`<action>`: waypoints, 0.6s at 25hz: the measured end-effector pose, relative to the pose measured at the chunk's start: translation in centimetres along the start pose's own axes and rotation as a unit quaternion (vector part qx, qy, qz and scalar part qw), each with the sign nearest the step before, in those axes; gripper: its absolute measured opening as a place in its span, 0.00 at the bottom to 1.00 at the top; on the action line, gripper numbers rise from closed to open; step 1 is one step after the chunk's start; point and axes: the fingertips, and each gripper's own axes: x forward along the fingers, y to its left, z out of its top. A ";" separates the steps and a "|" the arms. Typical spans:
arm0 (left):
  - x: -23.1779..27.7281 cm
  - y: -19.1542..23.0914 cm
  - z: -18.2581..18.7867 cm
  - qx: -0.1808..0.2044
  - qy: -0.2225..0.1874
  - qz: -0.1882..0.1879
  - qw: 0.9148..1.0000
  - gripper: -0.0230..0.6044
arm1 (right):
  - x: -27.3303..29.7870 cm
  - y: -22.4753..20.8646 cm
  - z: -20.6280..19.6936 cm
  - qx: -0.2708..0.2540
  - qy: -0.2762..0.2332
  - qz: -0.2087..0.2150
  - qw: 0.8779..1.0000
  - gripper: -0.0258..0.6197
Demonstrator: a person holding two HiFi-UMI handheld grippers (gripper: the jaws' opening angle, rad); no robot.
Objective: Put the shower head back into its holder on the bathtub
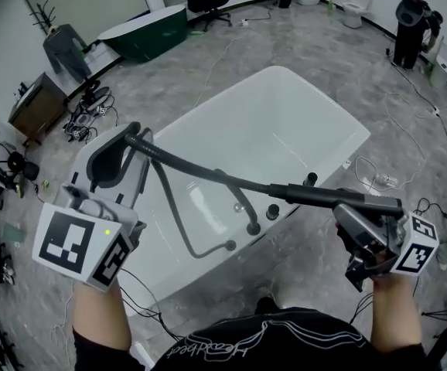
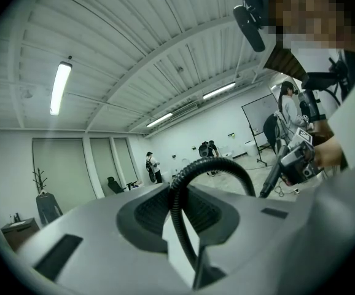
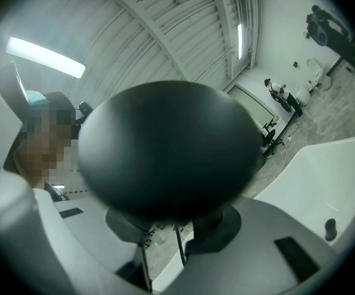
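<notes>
The left tool (image 1: 125,151) is clamped on the black hose (image 1: 196,172); past it lies the white bathtub (image 1: 301,107) — and over its near rim the shower head (image 1: 324,198) is gripped in the right tool (image 1: 359,222), clear of the tub.

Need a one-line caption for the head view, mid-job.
Left gripper pinches the black hose; right gripper holds the shower head above the white bathtub.

A big open hall set up as a bathroom test lab: a white bathtub (image 1: 285,122) stands free on grey stone-look floor (image 1: 301,41), with a dark green tub (image 1: 148,33), toilets (image 1: 355,6), office chairs (image 1: 208,2), loose cables (image 1: 84,107) and a ribbed metal ceiling (image 2: 134,54) with tube lights (image 2: 61,88).
</notes>
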 end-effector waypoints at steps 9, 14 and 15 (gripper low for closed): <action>0.8 -1.5 -1.2 0.000 -0.022 -0.018 1.000 0.14 | -0.9 -0.5 -0.1 -0.028 -0.010 -0.008 1.000 0.25; 0.4 -2.5 -4.4 -0.020 -0.005 -0.031 0.999 0.14 | -1.1 -1.2 -0.5 -0.029 -0.001 -0.023 0.999 0.25; 0.2 -2.6 -4.7 -0.023 -0.001 -0.031 0.999 0.14 | -1.1 -1.2 -0.4 -0.026 0.000 -0.023 0.999 0.25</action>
